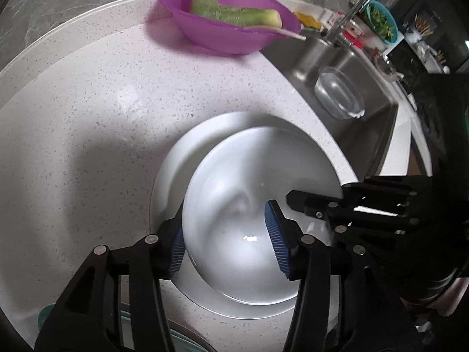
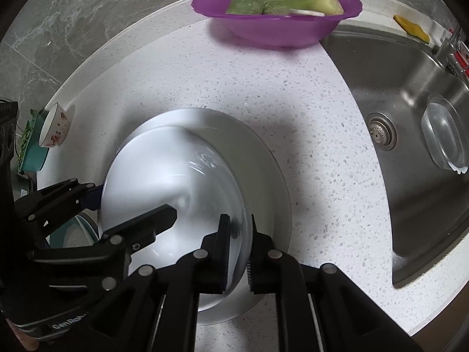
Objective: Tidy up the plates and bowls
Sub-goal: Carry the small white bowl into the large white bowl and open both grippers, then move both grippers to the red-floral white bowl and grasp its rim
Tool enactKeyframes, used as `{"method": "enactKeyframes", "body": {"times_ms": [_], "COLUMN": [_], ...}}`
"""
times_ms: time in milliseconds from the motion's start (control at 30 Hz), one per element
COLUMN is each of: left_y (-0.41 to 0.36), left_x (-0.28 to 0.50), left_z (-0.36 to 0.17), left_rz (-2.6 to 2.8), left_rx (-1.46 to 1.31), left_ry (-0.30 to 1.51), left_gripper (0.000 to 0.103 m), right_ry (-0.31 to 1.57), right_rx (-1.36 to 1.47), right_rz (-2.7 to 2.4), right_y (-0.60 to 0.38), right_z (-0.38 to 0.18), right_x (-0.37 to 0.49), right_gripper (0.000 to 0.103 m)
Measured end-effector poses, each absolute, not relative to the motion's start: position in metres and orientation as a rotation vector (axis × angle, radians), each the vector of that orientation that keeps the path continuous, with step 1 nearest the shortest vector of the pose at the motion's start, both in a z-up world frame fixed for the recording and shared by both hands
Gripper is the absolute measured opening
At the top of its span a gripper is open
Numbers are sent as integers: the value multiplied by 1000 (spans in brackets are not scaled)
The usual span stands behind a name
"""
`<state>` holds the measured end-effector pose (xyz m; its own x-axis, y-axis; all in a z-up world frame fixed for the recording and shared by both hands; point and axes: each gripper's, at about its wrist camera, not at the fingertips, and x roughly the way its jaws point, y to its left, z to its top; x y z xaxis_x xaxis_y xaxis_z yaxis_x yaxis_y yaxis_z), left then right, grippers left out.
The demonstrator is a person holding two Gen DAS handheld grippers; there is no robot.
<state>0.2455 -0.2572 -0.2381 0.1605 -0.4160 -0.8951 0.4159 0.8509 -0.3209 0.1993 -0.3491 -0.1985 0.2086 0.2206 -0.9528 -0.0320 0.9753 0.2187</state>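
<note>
The worktop point(image 2: 263, 94) is white stone with small grey specks, and behind it the wall point(image 2: 58, 14) is covered with grey marble-like tiles with white veins. To the right a stainless steel sink point(image 2: 410, 176) is set into the worktop, with a round drain point(image 2: 381, 130) in its bottom and a chrome tap point(image 1: 362, 3) at the back edge. The light comes from above and gives soft dark shadows on the stone.

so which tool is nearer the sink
Right. The right tool, shut on the white bowl rim, sits on the sink side; the left tool straddles the bowl's far rim, open.
</note>
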Motion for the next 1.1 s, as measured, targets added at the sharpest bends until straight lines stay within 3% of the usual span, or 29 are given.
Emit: {"method": "enactKeyframes", "body": {"times_ms": [100, 133, 200, 300, 433, 567, 700, 800, 967, 1100], "left_y": [-253, -251, -245, -238, -221, -188, -110, -23, 109, 155], "left_x": [245, 246, 248, 250, 253, 253, 251, 254, 262, 277], "left_z": [-229, -226, -219, -208, -192, -167, -145, -142, -146, -150], "left_rz": [-598, -590, -604, -597, -615, -642, -550, -363, -19, 60], "left_rx": [-18, -19, -61, -73, -152, -247, -313, -337, -359, -341], "left_ry": [1244, 1237, 1232, 1216, 1208, 1174, 1117, 1097, 1086, 1085], "left_gripper": [58, 67, 70, 74, 77, 79, 86, 86, 87, 90], "right_ry": [1347, 1339, 1330, 1321, 1309, 1308, 1258, 1203, 1129, 1149], "right_rx": [186, 196, 202, 202, 211, 212, 202, 226, 163, 76], "right_rz": [177, 178, 178, 186, 198, 185, 184, 224, 437, 615], "right_y": [-351, -353, -355, -353, -351, -353, -353, -340, -255, -149], "right_z": [-198, -196, -193, -188, -179, -167, -134, -105, -66, -77], "right_x": [199, 198, 198, 197, 197, 198, 207, 227, 284, 333], "right_gripper": [13, 13, 15, 26, 54, 57, 59, 70, 84, 88]}}
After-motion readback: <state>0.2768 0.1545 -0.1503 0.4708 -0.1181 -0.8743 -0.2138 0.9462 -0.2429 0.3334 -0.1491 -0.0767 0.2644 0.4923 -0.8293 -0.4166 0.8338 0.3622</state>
